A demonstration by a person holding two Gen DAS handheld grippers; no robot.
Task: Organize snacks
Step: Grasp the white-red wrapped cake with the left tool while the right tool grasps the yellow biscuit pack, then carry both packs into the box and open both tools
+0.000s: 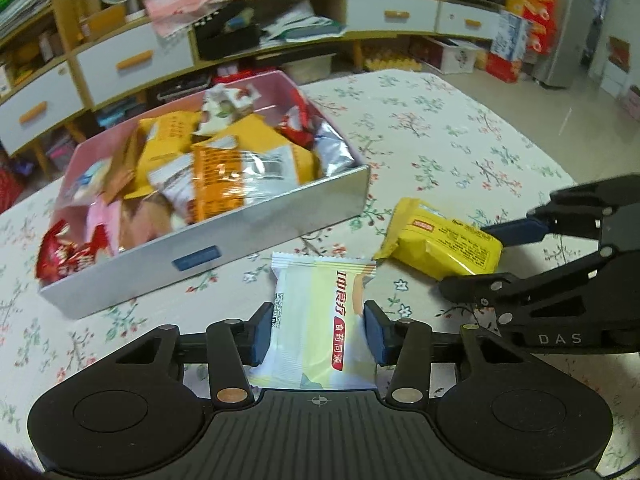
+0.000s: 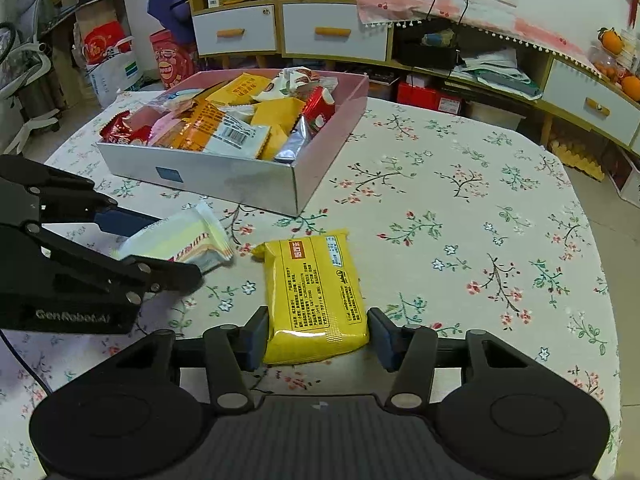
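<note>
We had the left gripper (image 1: 319, 330) closed across the white snack packet (image 1: 320, 320), its jaws pressing both long edges. The right gripper (image 2: 318, 332) straddled the yellow snack packet (image 2: 316, 292) on the desk (image 2: 460, 240); one side touched, but whether the other side had made contact we could not tell from the wrist view. Both packets lay just beside the grey box (image 2: 224, 176), already heaped with snacks. We judged these wrappers light, soft and slippery, with crushable contents, so a gentle pinch across the middle of the width seemed best, away from the crimped end seals.
</note>
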